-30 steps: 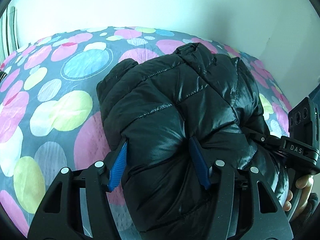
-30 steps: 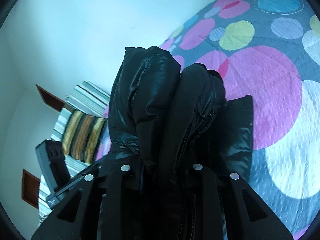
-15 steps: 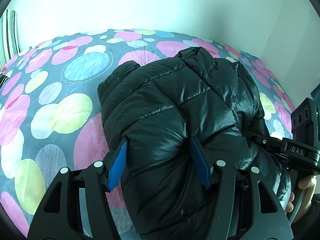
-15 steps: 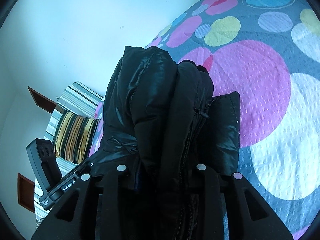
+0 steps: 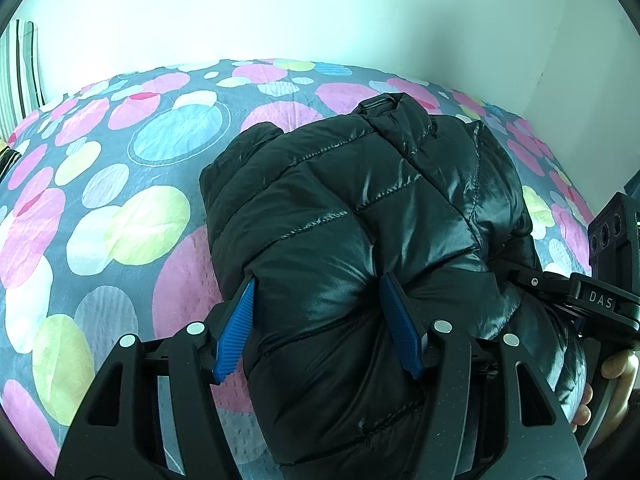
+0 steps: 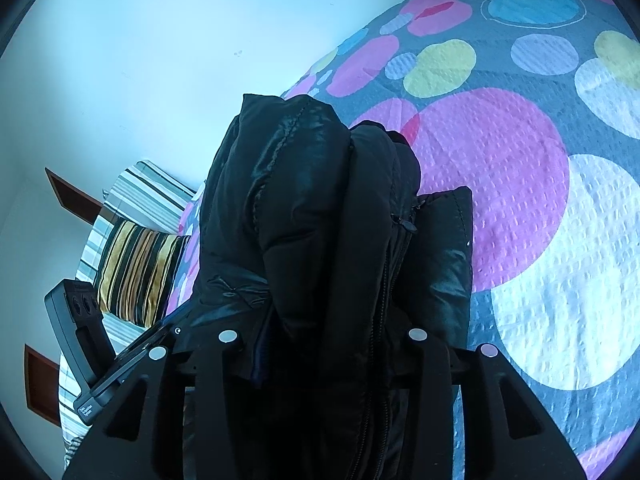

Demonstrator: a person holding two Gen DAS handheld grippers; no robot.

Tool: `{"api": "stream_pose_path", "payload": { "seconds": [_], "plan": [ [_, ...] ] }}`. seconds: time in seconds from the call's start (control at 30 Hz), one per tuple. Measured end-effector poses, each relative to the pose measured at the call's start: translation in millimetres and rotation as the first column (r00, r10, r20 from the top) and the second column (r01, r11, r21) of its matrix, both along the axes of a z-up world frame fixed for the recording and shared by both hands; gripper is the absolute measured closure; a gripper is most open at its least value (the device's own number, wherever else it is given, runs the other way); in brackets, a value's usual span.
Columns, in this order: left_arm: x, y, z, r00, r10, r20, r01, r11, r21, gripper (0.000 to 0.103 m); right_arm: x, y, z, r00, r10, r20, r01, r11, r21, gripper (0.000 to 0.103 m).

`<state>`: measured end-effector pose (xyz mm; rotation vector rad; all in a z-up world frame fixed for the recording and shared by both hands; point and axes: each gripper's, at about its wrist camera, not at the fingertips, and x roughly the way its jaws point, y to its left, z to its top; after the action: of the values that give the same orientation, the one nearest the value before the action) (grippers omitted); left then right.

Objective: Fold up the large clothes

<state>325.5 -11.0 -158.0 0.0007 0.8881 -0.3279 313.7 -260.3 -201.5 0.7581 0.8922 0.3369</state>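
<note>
My left claw (image 5: 316, 320) clamps a thick roll of the black puffer jacket (image 5: 360, 232) between its blue pads (image 5: 236, 328). My right claw (image 6: 320, 344) is buried in the same bundle, its fingertips hidden by fabric, evidently closed on the folded layers. The jacket is bunched into a compact fold, held partly above the bed (image 5: 120, 208) with its spotted cover. Judged step: carrying or setting down the folded garment. The next move calls for lowering both claws together so the layers stay stacked, then releasing evenly.

The left wrist view shows the quilted outer shell, the collar end and my right claw's body at the jacket's far side. The right wrist view alone shows the zipper (image 6: 400, 248) edge, the stacked layers edge-on, a striped pillow (image 6: 136, 272) and my left claw's body.
</note>
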Motion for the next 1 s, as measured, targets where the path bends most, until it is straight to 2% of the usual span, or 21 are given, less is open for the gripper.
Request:
{"api": "stream_pose_path", "payload": {
  "seconds": [0.23,0.43,0.57,0.7,0.8,1.0],
  "plan": [
    [0.0,1.1,0.4,1.000,0.002,0.000,-0.002,1.000,-0.013,0.041,-0.5,-0.9,0.1,1.000,-0.001,-0.003,0.001,1.000,0.001,0.058],
    [-2.4,2.3,4.6,1.000,0.005,0.012,-0.005,1.000,-0.006,0.040,-3.7,-3.0,3.1,1.000,-0.016,-0.001,0.016,1.000,-0.011,0.047],
    [-7.3,3.4,8.6,0.999,0.025,0.031,-0.026,1.000,0.016,0.033,-10.0,-4.9,8.9,1.000,-0.028,0.007,0.028,0.999,-0.033,0.044],
    [-17.2,7.9,15.8,0.998,0.050,0.035,-0.050,0.999,0.014,0.032,-20.8,-5.3,22.4,0.999,-0.046,0.024,0.048,0.995,-0.086,0.044],
    [-31.6,11.0,25.0,0.996,0.067,0.053,-0.069,0.997,0.024,0.029,-33.2,-3.9,38.2,0.997,-0.068,0.047,0.075,0.984,-0.160,0.044],
    [-72.4,16.0,51.2,0.988,0.102,0.120,-0.106,0.994,0.031,0.022,-69.0,-0.2,75.3,0.983,-0.160,0.090,0.181,0.926,-0.331,0.043]
  ]
}}
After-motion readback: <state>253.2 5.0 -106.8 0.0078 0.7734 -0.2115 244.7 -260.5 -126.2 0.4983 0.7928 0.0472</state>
